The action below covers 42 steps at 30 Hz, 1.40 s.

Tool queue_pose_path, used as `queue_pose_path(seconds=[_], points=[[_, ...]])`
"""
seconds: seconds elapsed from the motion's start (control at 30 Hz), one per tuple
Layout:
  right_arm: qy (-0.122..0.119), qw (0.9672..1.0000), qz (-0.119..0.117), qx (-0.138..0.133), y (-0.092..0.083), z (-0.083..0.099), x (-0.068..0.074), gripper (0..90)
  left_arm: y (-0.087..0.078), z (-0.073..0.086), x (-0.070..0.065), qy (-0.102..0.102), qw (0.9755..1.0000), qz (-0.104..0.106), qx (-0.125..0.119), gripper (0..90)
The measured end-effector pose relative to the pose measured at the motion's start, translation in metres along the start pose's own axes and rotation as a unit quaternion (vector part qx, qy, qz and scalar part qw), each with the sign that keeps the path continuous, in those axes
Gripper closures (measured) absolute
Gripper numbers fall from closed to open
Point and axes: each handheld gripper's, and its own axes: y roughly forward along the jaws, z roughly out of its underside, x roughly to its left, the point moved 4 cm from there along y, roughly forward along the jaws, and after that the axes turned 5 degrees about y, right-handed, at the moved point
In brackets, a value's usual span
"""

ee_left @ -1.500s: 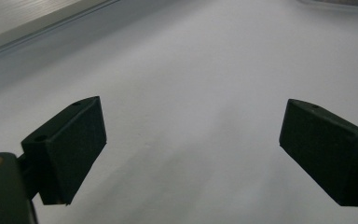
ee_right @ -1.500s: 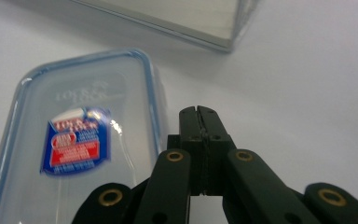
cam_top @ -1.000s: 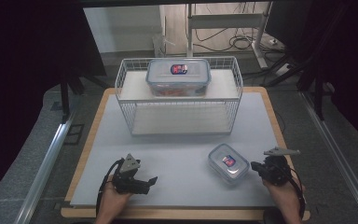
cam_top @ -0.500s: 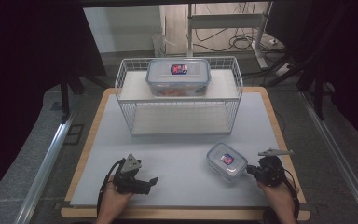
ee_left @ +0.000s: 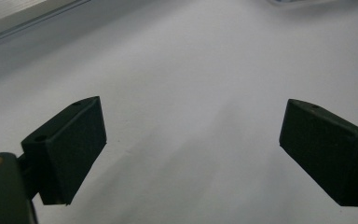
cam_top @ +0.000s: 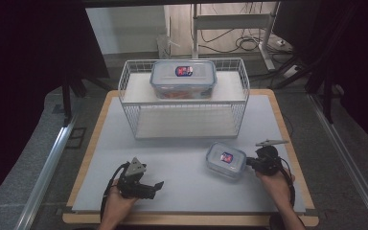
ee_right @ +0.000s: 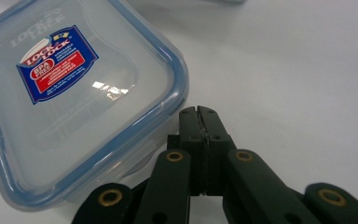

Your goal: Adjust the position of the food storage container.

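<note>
- Looking down from the high view: the small box (cam_top: 225, 160) lies on the bench (cam_top: 182, 158), in front of the wire rack (cam_top: 184, 98) that carries a bigger box (cam_top: 183, 78). The right tool (cam_top: 249, 164) sits just beside the small box; the left tool (cam_top: 159, 184) is well apart.
- Left gripper view: the left tool (ee_left: 191, 154) is released, jaws wide over bare bench.
- Right gripper view: the right tool (ee_right: 200, 111) is clenched on nothing, its tips at the small box's (ee_right: 70, 93) blue-rimmed edge.

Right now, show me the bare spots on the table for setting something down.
Free: the grey mat between the wire rack and the left gripper, plus the strip left of the rack. Crowded: the near right, where the small container sits against the shut right gripper.
</note>
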Motion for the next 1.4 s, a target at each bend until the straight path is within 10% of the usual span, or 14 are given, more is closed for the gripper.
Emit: queue_pose_path(seconds=[0.23, 0.47, 0.63, 0.9, 1.1, 1.4], points=[[-0.03, 0.9994, -0.019, 0.004, 0.022, -0.016, 0.021, 89.4, 0.0, 0.0, 0.002, -0.004, 1.0, -0.002, 0.002, 7.1], [-0.058, 0.9975, -0.038, 0.008, 0.041, -0.029, 0.046, 89.4, 0.001, -0.004, 0.013, -0.051, 0.9986, -0.003, 0.012, 8.0], [-0.076, 0.9956, -0.054, 0.009, 0.053, -0.035, 0.064, 89.3, 0.001, -0.016, 0.02, -0.027, 0.9988, -0.039, 0.005, 22.2], [-0.08, 0.995, -0.059, 0.01, 0.056, -0.035, 0.074, 89.3, 0.038, -0.043, 0.034, -0.035, 0.9993, -0.002, 0.016, 72.7], [-0.077, 0.994, -0.077, 0.008, 0.048, -0.026, 0.075, 89.3, 0.081, -0.055, 0.029, -0.045, 0.9974, 0.039, 0.04, 80.2], [-0.096, 0.9928, -0.071, 0.013, 0.053, -0.025, 0.087, 89.5, 0.066, -0.047, 0.022, -0.055, 0.9965, 0.045, 0.045, 83.2]])
